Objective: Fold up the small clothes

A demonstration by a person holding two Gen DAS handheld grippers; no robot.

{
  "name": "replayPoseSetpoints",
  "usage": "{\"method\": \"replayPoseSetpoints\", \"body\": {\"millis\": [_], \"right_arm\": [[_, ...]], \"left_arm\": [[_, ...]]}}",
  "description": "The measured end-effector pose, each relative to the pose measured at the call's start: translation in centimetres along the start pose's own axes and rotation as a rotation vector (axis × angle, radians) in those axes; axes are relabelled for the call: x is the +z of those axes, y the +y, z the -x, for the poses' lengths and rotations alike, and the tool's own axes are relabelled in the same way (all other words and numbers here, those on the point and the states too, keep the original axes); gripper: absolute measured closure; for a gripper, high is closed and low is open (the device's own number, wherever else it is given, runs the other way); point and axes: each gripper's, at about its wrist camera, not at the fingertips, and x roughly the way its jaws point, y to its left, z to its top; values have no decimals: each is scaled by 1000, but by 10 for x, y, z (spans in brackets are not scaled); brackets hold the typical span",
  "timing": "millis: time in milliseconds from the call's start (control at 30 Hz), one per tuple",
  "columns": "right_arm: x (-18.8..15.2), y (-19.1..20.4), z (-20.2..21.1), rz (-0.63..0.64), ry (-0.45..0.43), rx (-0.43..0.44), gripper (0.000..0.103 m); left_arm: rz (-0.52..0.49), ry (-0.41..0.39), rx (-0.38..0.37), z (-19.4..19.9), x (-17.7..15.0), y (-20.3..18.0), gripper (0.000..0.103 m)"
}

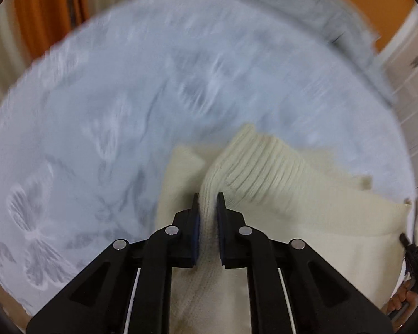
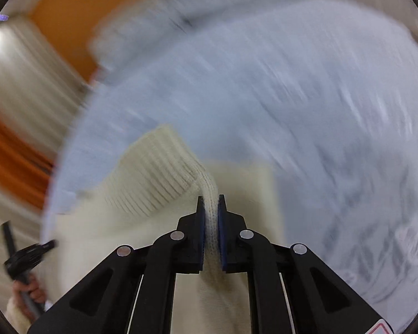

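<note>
Left wrist view: left gripper (image 1: pixel 208 199) clamped on a fold of cream knit garment (image 1: pixel 278 192), pads pinching a narrow ridge of ribbed fabric with no gap left around it. Ribbed band rising beyond the fingertips, the rest of the knit lying flat below and to the right on the pale blue butterfly-print bedspread (image 1: pixel 125 97). Near the right edge of that spread, the other tool and a hand (image 1: pixel 404 297) just in view. Background blurred.

Right wrist view: right gripper (image 2: pixel 210 200) likewise closed tight on a pinch of the same cream knit garment (image 2: pixel 153 172), a thin pleat of rib squeezed between the blue pads. Ribbed band stretching away to the left, flat cloth beneath the jaws, all on the bedspread (image 2: pixel 292 97) close to its left edge. Far left, a hand (image 2: pixel 30 286) holding the other tool's handle. Heavy motion blur throughout.

Judged from the look: soft, thick, stretchy, fairly light, not slippery, nothing fragile. Likely to sag between two grips and to stretch if pulled hard. Best held at the ribbed band's two ends, as now, with a full bite of several layers so the knit does not creep out.
</note>
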Motion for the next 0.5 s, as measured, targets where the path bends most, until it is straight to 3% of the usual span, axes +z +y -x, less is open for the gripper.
{"method": "replayPoseSetpoints", "body": {"millis": [33,100,167,200,267,300,367,433,500], "right_arm": [[-3,-6,-6,-20,19,-1,95],[-8,-1,15,-21,-55,11,92],[-13,16,41,22,-126,-30,88],[-18,29,55,60,-167,-41,87],[-26,57,72,125,-197,6,87],[-35,76,75,161,-193,46,87],[-54,114,68,232,-141,124,87],[-83,159,44,309,-39,211,87],[-106,188,20,381,35,237,88]], "left_arm": [[9,-18,-6,1,-2,1,91],[6,-45,8,13,-5,-3,87],[-15,-70,44,28,-11,-8,84],[-45,-116,57,44,-19,-13,81],[-72,-181,68,65,-33,-27,67],[-74,-200,64,70,-38,-34,61],[-85,-224,41,78,-54,-55,58],[-136,-195,7,71,-69,-74,57],[-155,-148,12,53,-82,-82,57]]}}
